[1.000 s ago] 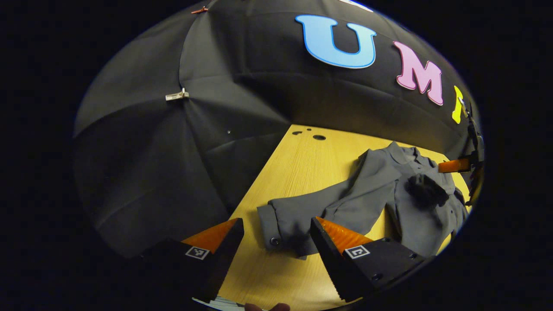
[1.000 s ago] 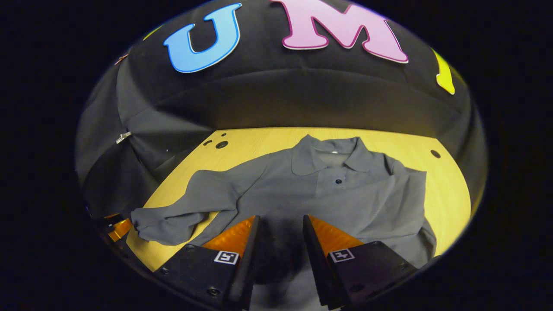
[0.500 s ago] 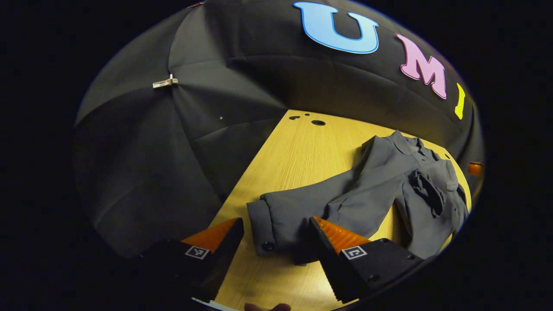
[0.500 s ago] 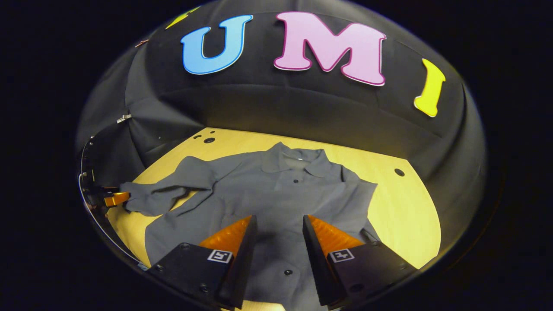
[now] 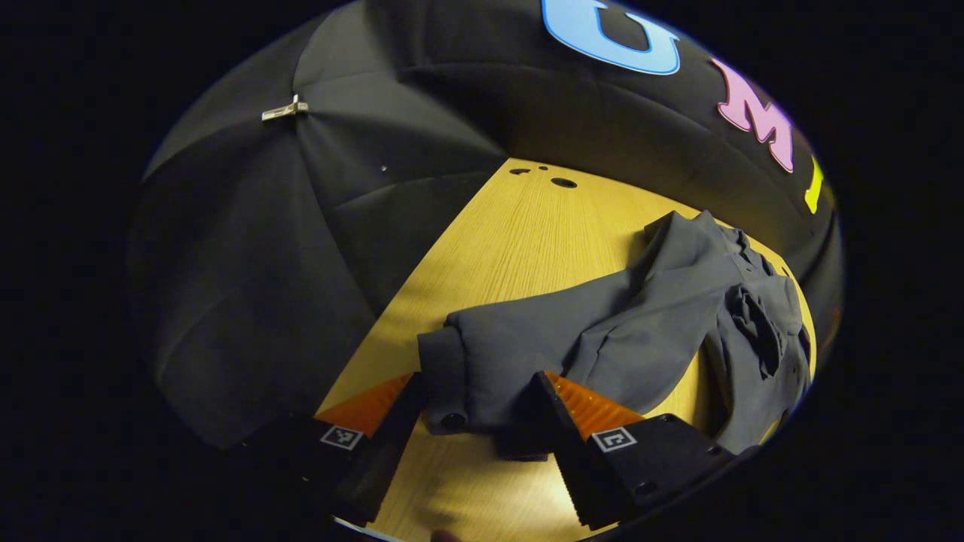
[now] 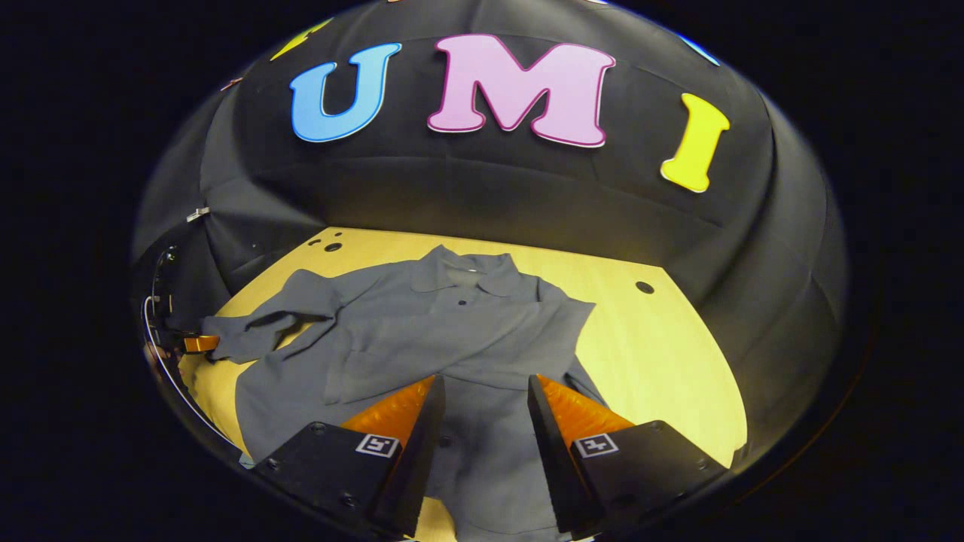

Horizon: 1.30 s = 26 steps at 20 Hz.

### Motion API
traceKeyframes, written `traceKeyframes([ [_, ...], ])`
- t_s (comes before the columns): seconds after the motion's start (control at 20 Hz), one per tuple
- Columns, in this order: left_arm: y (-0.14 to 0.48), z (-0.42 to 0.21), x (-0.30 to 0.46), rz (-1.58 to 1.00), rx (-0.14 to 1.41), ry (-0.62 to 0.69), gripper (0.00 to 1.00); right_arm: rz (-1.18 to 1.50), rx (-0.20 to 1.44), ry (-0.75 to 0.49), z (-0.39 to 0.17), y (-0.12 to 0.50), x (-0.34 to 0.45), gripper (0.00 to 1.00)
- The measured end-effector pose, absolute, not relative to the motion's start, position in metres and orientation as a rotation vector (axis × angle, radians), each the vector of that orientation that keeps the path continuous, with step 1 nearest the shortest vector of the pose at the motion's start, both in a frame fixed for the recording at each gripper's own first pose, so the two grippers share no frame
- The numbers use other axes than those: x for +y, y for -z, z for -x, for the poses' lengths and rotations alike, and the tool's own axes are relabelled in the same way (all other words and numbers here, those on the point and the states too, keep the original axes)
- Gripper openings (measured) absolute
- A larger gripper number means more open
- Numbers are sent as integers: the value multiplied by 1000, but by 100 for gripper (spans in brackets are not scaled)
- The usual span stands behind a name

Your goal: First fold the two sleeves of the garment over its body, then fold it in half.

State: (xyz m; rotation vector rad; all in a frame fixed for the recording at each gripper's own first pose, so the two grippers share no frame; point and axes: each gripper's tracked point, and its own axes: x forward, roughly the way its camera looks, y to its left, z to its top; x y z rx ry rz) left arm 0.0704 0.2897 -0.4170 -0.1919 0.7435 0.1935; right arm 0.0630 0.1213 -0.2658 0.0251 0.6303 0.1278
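Since one sleeve already lies over the shirt (image 6: 452,339), we're partway. Our left gripper (image 5: 471,410) sits spread around the other sleeve's cuff (image 5: 444,376), not clamped; right gripper (image 6: 482,406) hangs apart above the body, halving undone.

The left gripper view sits low at the counter's (image 5: 520,233) left edge, close to a shirt (image 5: 602,339) cuff, facing across. The right gripper view looks from the near edge toward the far wall. Both share the shirt and counter.
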Motion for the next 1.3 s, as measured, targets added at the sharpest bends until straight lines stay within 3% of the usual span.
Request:
traceKeyframes([
  [0.15, 416, -75, 287, 168, 733, -172, 91, -26, 638, -121, -61, 270, 116, 70],
  [0.25, 417, -78, 282, 177, 742, -163, 82, -31, 644, -117, -59, 272, 112, 70],
  [0.5, 413, -88, 265, 146, 739, -116, 10, -37, 644, -105, -54, 275, 99, 71],
  [0.9, 360, -92, 267, 142, 644, -167, 6, -72, 621, -78, -59, 273, 66, 71],
  [1.0, 338, -95, 261, 129, 607, -168, 9, -83, 617, -71, -59, 273, 56, 71],
  [1.3, 250, -116, 232, 72, 454, -153, 5, -95, 614, -69, -57, 279, 30, 71],
])
